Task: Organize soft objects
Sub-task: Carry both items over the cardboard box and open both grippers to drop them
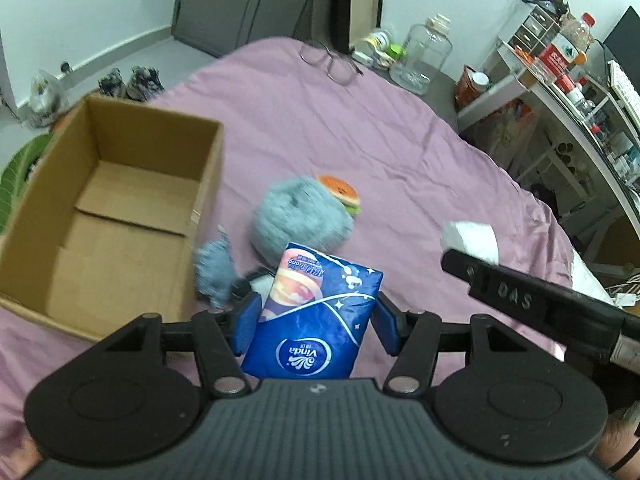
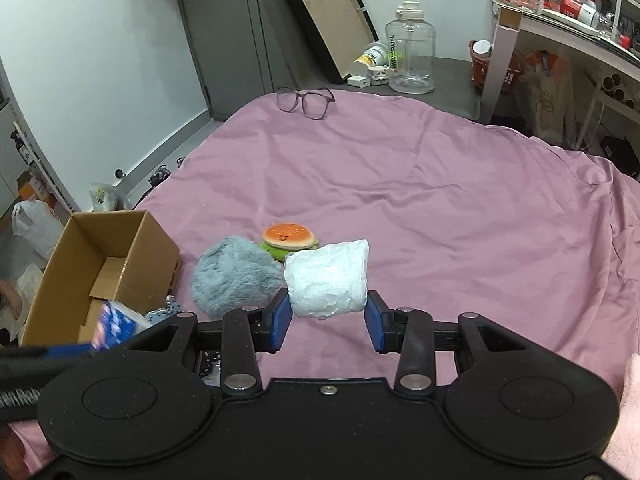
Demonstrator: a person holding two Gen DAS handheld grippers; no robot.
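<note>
On the pink bedsheet [image 2: 400, 184], the open cardboard box [image 1: 120, 200] sits at the left, nothing visible inside it; the left gripper [image 1: 316, 312] is clenched on a blue Vinda tissue pack [image 1: 316, 304], held clear of the sheet just right of the box; the right gripper [image 2: 329, 316] grasps a white wrapped tissue pack [image 2: 328, 280] between its blue pads; a grey fluffy plush [image 2: 234, 276] lies just beyond, touching a burger toy [image 2: 288, 240]; a small grey knitted piece [image 1: 214, 268] lies against the box; spectacles [image 2: 306, 100] rest at the far edge.
</note>
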